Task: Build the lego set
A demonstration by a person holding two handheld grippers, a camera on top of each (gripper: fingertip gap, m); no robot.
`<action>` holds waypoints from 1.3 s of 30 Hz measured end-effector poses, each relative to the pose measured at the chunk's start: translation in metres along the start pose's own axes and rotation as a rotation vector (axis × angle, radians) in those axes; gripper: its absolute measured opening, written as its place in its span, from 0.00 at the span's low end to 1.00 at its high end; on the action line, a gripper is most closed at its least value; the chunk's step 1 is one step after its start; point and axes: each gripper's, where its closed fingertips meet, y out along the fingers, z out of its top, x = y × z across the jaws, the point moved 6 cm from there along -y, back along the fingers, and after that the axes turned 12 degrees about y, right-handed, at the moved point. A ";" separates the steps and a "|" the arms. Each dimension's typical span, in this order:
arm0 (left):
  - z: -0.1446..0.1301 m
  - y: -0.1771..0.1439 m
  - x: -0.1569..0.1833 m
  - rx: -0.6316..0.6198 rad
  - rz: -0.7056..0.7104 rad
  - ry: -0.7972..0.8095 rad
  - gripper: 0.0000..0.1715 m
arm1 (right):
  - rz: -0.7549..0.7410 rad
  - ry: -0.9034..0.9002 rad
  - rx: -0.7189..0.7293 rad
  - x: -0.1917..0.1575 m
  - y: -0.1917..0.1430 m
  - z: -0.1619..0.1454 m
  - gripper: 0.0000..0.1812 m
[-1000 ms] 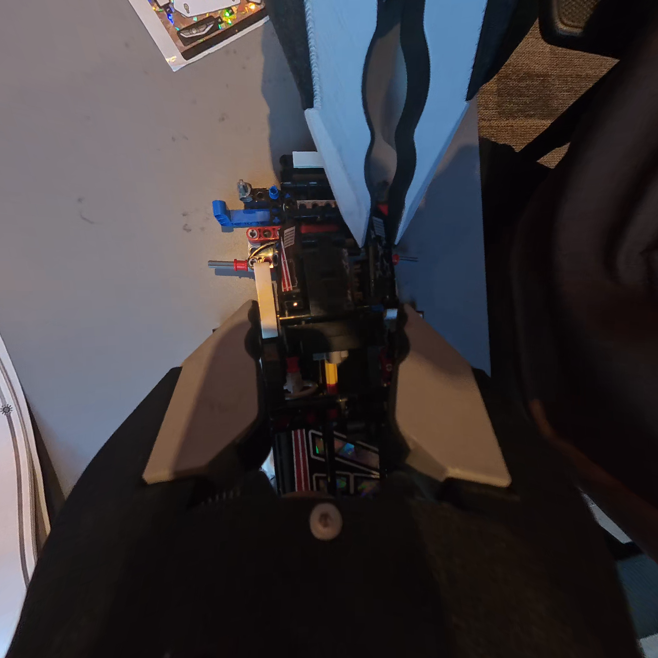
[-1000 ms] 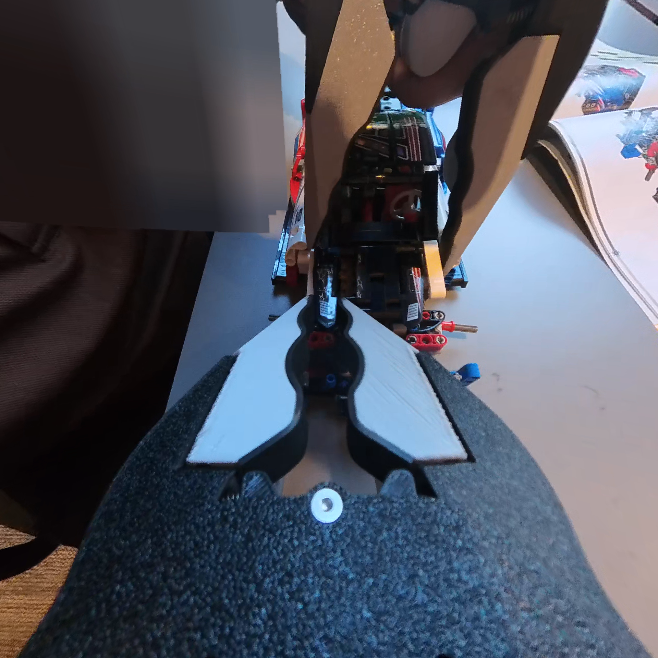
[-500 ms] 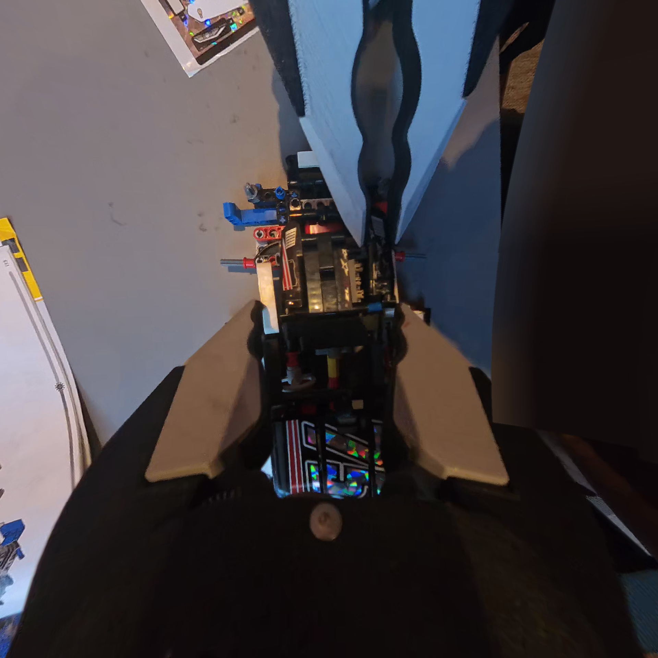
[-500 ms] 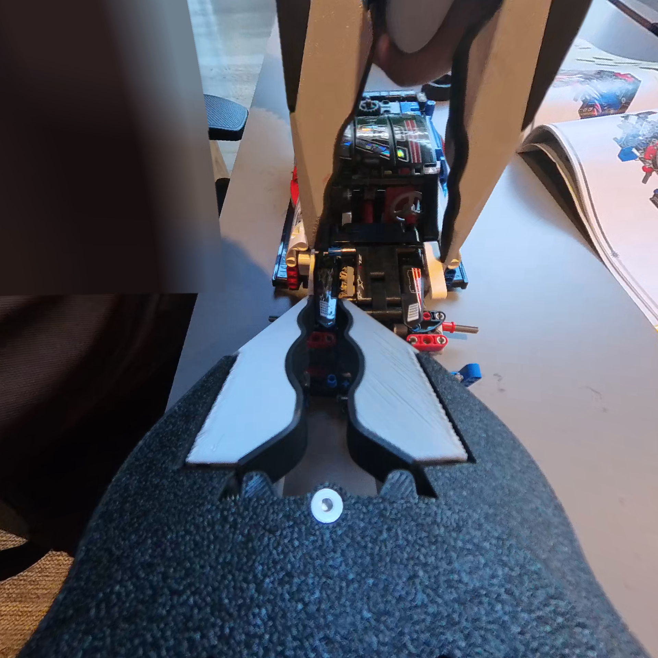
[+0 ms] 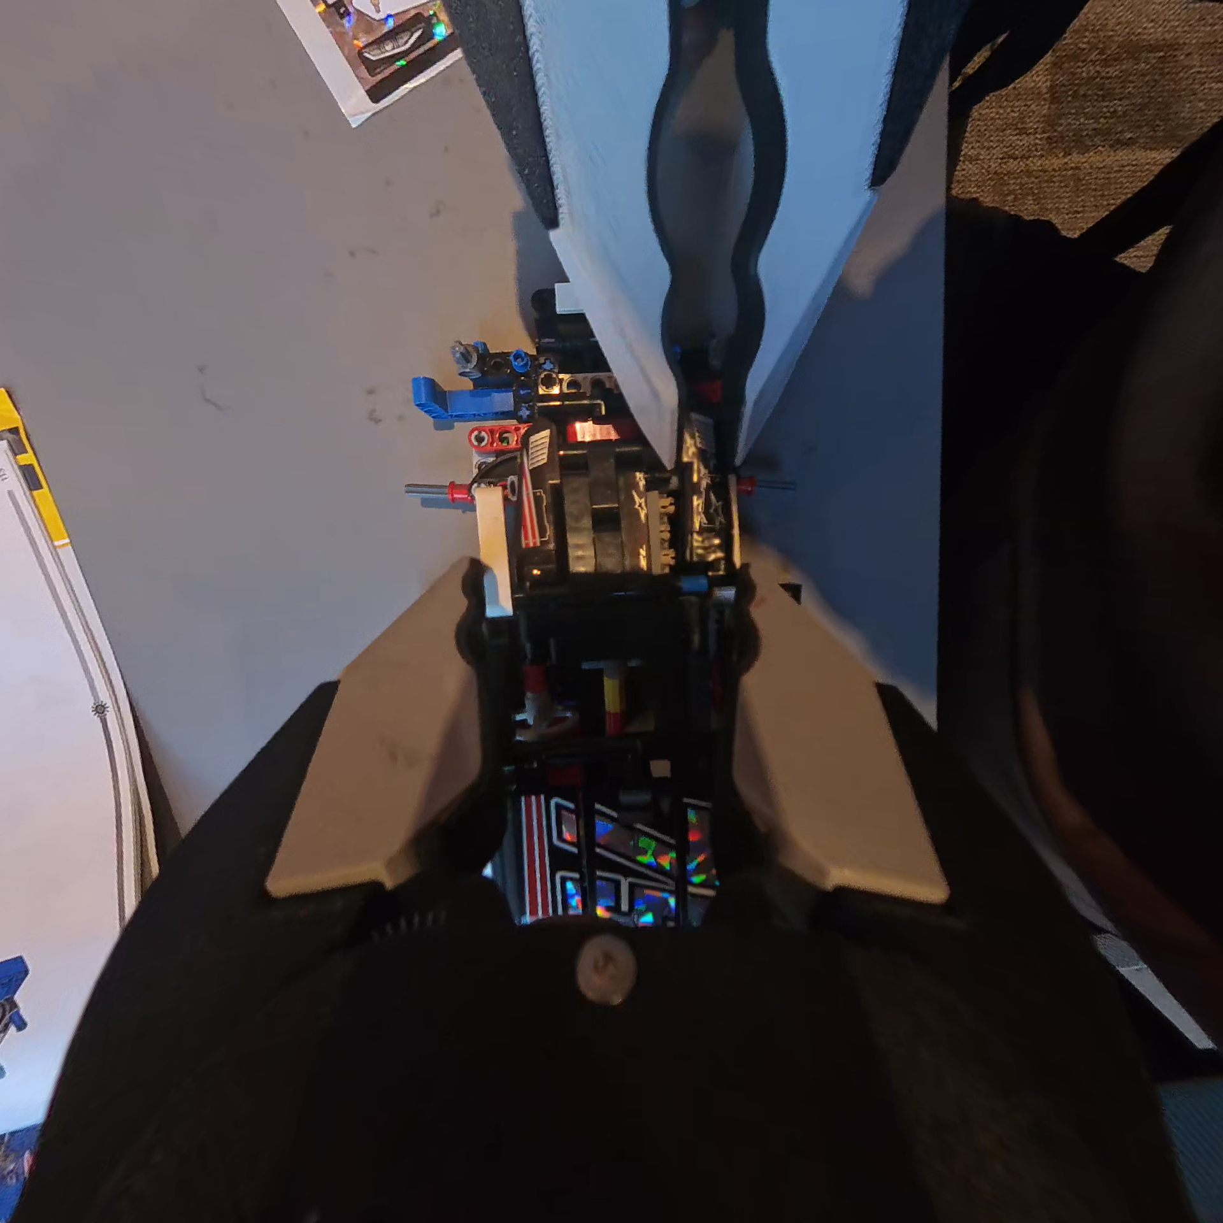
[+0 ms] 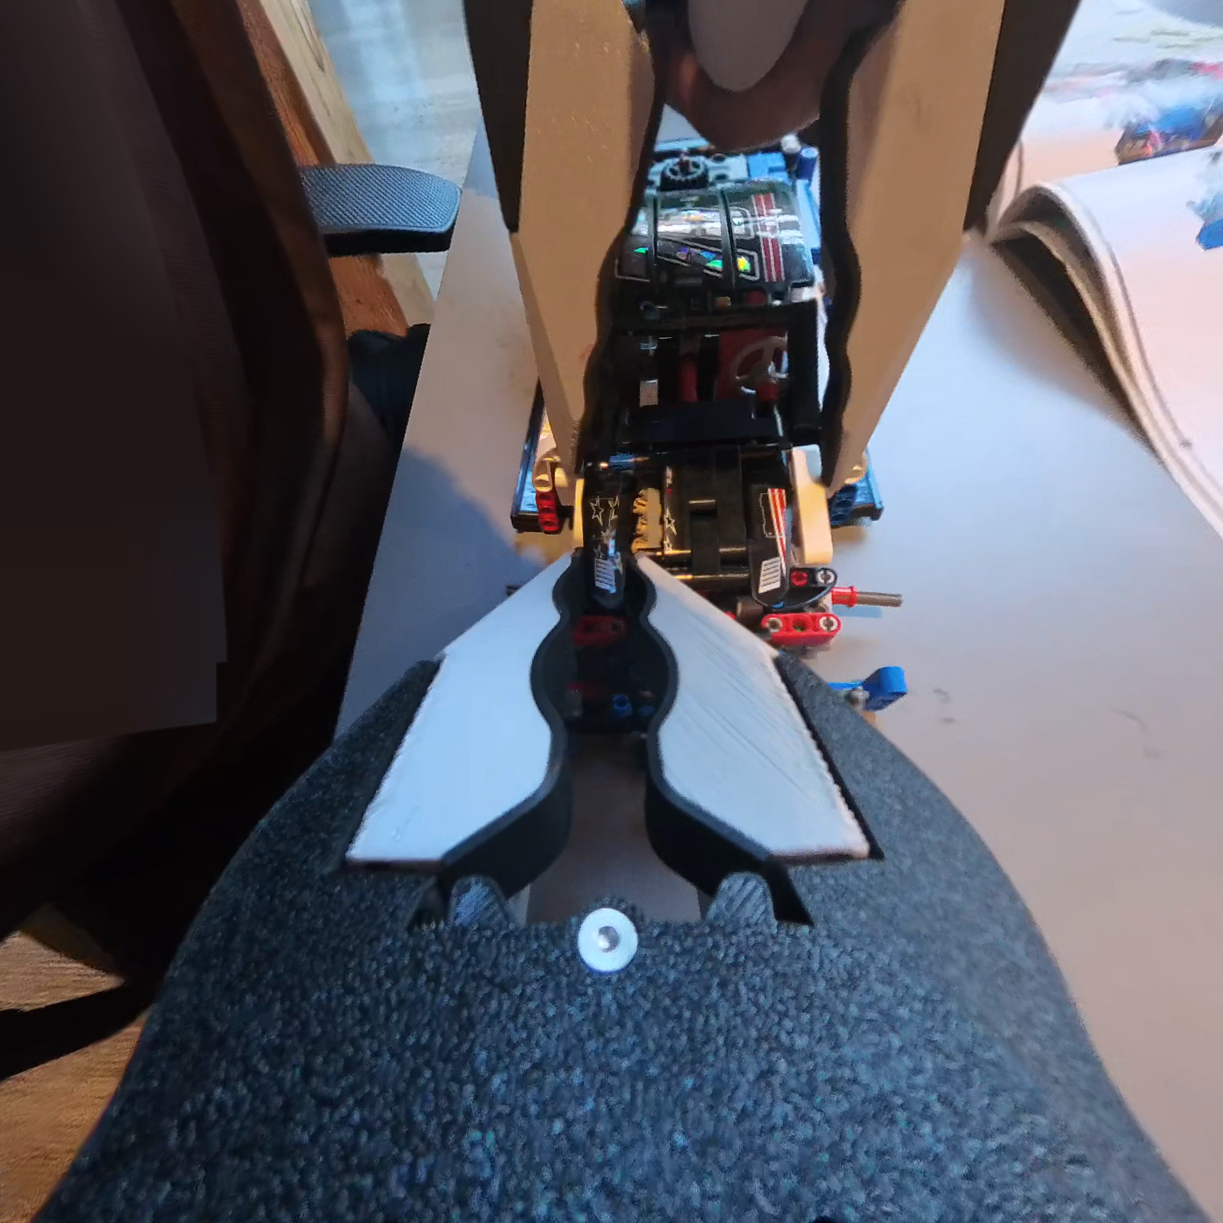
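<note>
The lego car (image 5: 595,516) is black with red stripes and shiny stickers and stands on the grey table (image 5: 231,331). My left gripper (image 5: 609,582) is shut on the car's cabin, one tan finger on each side. It also shows from the front in the right wrist view (image 6: 705,470), astride the car (image 6: 715,258). My right gripper (image 6: 605,562) is shut on a thin black panel with star stickers (image 6: 605,529) at the car's rear side. In the left wrist view the right gripper (image 5: 707,456) reaches in from above onto that panel (image 5: 705,503).
A blue bent piece (image 5: 456,400), a red short beam (image 6: 801,622) and a grey axle with a red bush (image 6: 867,597) stick out at the car's rear. An open instruction booklet (image 6: 1125,298) and a sticker sheet (image 5: 377,46) lie nearby. A chair armrest (image 6: 377,205) stands past the table edge. The grippers are tip to tip, or close to it.
Both grippers have kept their grips. The left wrist view has shifted, so the booklet now shows at its left and more of the car's stickered hood shows between the fingers.
</note>
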 end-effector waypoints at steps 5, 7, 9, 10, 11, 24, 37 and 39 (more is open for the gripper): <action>-0.002 -0.001 0.001 0.007 0.015 0.013 0.43 | 0.010 0.127 -0.043 -0.001 0.002 0.001 0.07; -0.002 -0.001 0.002 0.019 0.026 0.028 0.42 | 0.001 0.146 -0.049 -0.002 0.003 0.003 0.07; -0.002 -0.003 0.001 0.022 0.036 0.037 0.43 | -0.004 0.162 -0.063 -0.002 0.003 0.004 0.07; -0.002 -0.005 0.000 0.028 0.048 0.043 0.43 | -0.009 0.163 -0.070 -0.002 0.003 0.004 0.07; -0.002 -0.007 -0.001 0.038 0.047 0.044 0.42 | -0.013 0.163 -0.075 -0.002 0.003 0.005 0.07; -0.006 0.002 -0.005 0.029 -0.053 -0.028 0.43 | -0.063 0.121 -0.138 0.001 0.000 0.009 0.07; -0.005 0.002 -0.002 0.046 -0.045 -0.042 0.42 | -0.287 -0.053 -0.210 -0.007 0.003 0.009 0.07; -0.004 0.003 -0.001 0.040 -0.048 -0.034 0.41 | -0.276 -0.012 -0.233 -0.009 0.004 0.010 0.07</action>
